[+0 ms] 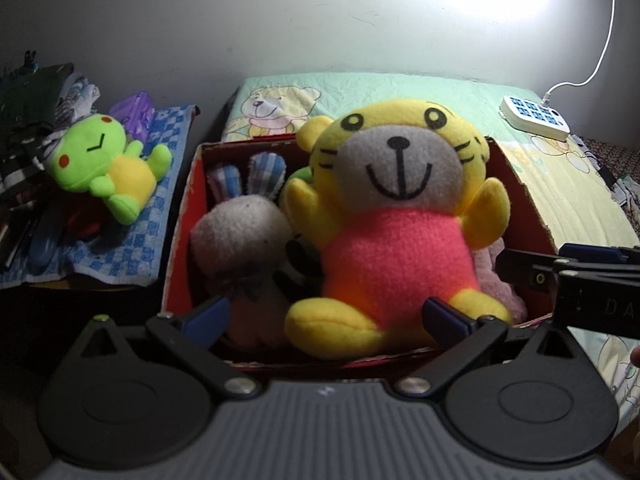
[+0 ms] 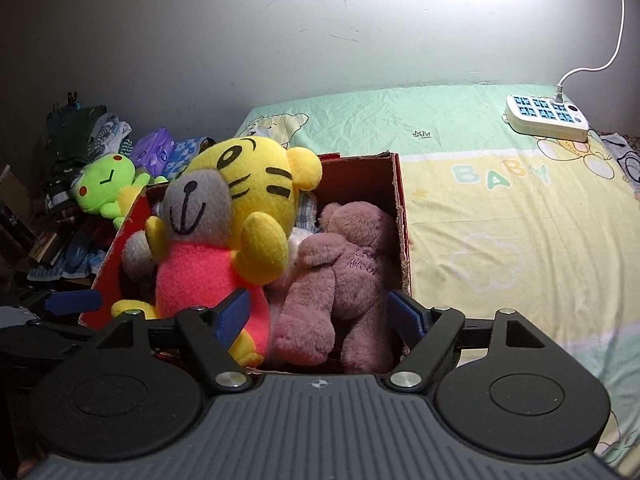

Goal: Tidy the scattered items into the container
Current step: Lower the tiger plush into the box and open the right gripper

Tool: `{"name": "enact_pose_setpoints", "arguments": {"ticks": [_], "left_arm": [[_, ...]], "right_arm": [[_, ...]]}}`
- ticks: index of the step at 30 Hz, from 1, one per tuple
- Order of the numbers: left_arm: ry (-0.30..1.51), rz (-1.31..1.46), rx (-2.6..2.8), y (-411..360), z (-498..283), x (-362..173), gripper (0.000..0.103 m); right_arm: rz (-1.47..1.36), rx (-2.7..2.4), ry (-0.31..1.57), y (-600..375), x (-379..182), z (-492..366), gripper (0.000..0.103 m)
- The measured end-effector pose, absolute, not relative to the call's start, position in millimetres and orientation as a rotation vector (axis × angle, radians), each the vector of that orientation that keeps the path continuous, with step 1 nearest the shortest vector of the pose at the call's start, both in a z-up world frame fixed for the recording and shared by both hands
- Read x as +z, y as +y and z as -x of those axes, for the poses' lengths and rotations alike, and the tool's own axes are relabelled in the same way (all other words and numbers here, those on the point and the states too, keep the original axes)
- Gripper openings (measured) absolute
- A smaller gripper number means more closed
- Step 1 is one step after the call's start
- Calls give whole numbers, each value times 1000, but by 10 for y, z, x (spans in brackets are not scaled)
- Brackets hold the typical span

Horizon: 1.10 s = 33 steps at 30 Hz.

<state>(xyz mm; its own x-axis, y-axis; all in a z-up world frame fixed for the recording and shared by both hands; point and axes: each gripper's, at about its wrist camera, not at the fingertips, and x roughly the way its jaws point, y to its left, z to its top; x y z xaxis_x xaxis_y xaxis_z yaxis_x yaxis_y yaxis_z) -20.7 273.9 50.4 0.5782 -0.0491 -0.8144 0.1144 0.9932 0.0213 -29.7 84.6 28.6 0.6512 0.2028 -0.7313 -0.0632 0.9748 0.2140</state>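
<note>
The left gripper [image 1: 325, 317] has its blue fingers [image 1: 208, 317] spread wide, with nothing pressed between them; the foot of the yellow tiger plush [image 1: 394, 216] lies in the gap but the pads do not touch it. The right gripper [image 2: 323, 316] also stands wide open and holds nothing, above the pink teddy bear [image 2: 340, 276]. Both toys sit in the red cardboard box [image 1: 182, 216] on the bed sheet [image 2: 500, 208], so I judge that the step of placing a toy is just finished. One toy is not yet inside: the green frog plush [image 1: 108, 164] lies on the blue checkered towel [image 1: 120, 256], well apart to the left of the box. The next move calls for a reach to the left and a soft grip on its body. I count four plush toys clearly: one tiger, one pink bear, one grey rabbit [image 1: 240, 232] in the box, and one frog outside. One white power strip [image 2: 546, 118] lies far on the sheet.
</note>
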Motion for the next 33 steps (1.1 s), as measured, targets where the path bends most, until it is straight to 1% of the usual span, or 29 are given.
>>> {"name": "enact_pose_setpoints", "arguments": {"ticks": [2, 4, 8, 15, 25, 33], "left_arm": [[956, -78, -71, 2750, 234, 505, 102], [964, -75, -53, 2767, 250, 498, 102], [975, -73, -22, 2788, 274, 483, 102], [974, -81, 17, 2818, 288, 481, 102], [977, -104, 51, 2822, 306, 485, 102], [990, -94, 55, 2843, 319, 464, 102]], "right_arm": [[-164, 154, 850, 875, 297, 313, 82], [-160, 159, 847, 896, 310, 334, 85], [-129, 133, 846, 949, 323, 361, 87], [-187, 151, 852, 929, 347, 386, 88], [-75, 93, 851, 1095, 392, 381, 88], [-122, 57, 885, 1070, 344, 384, 88]]}}
